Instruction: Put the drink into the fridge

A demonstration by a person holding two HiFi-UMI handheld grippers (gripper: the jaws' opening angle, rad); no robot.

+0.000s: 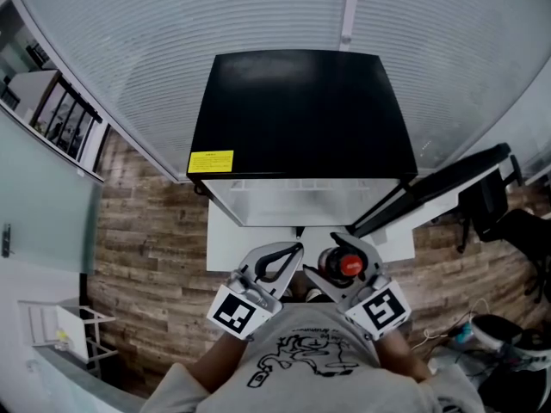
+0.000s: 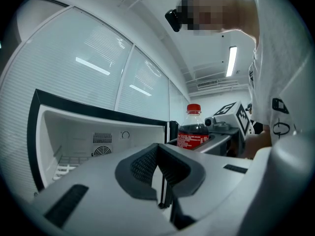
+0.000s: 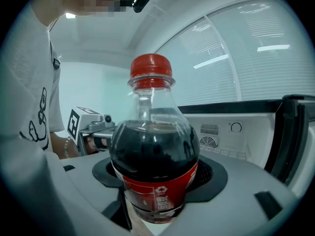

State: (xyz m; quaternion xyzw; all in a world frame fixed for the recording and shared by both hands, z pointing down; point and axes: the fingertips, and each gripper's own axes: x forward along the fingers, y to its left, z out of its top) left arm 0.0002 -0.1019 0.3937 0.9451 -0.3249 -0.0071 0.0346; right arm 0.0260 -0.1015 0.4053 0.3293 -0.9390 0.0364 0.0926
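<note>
Right tool (image 1: 343, 258) clamped on the cola bottle (image 3: 153, 166), left tool (image 2: 162, 191) closed and empty; the tall bottle may strike the fridge (image 1: 301, 110) rim at 12 o'clock and tip.

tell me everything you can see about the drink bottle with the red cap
The bottle is clear plastic and round-shouldered, with a red screw cap and a red label around its lower body. It is filled with dark drink up to the shoulder, the neck empty. It stands upright, clamped at the label between the dark padded jaws of the right gripper, held in the air in front of the open fridge. Nothing else touches it.
</note>
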